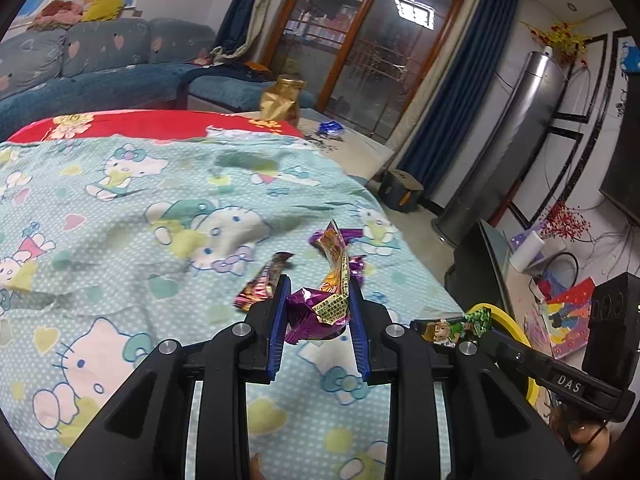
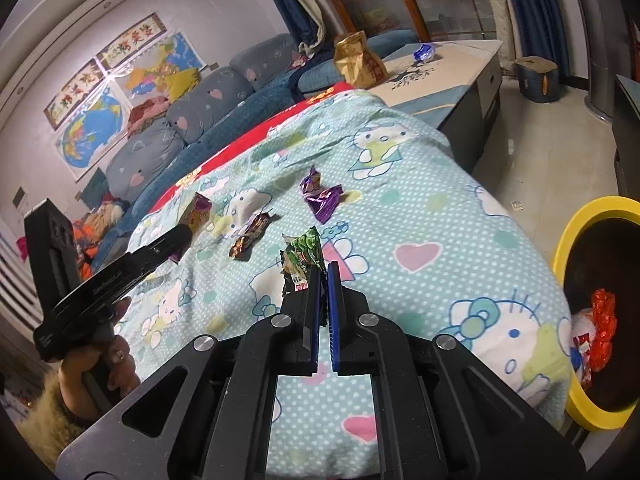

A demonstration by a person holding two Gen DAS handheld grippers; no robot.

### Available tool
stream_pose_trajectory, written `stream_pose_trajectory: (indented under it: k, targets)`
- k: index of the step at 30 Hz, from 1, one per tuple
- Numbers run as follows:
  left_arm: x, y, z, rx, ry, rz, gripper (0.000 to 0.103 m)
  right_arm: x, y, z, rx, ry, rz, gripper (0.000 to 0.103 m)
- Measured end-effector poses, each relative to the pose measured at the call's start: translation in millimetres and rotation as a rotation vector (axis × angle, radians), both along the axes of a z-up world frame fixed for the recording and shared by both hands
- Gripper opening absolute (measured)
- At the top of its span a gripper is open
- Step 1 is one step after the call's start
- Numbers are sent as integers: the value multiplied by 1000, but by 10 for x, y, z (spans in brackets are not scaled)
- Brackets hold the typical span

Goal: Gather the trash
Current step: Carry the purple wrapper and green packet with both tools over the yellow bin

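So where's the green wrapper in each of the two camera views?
Left wrist view: the green wrapper is at lower right, pinched at the tip of the right gripper, in front of the yellow bin.
Right wrist view: the green wrapper is at centre, sticking up from the closed right gripper, above the blanket.
Shared landmark: the gold bag standing beyond the blanket.

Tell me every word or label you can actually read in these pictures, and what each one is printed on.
"DAS": white letters on the right gripper, seen from the left wrist.
Pale lettering on the left gripper: too blurred to read.
Red characters on the wall banners: too small to read.
Print on the purple and yellow wrapper and the green wrapper: too small to read.
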State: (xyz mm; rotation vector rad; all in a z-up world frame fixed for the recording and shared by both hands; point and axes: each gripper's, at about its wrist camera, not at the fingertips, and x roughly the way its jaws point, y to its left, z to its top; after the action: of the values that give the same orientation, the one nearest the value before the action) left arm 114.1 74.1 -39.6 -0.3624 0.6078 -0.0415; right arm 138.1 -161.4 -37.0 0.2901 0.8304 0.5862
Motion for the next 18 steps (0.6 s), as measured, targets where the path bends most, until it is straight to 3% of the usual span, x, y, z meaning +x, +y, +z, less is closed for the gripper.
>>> stream_pose_trajectory:
  k: [18]
  targets:
    - [102, -657, 126, 34, -22, -150, 27, -45, -618, 138, -22, -65, -134, 2]
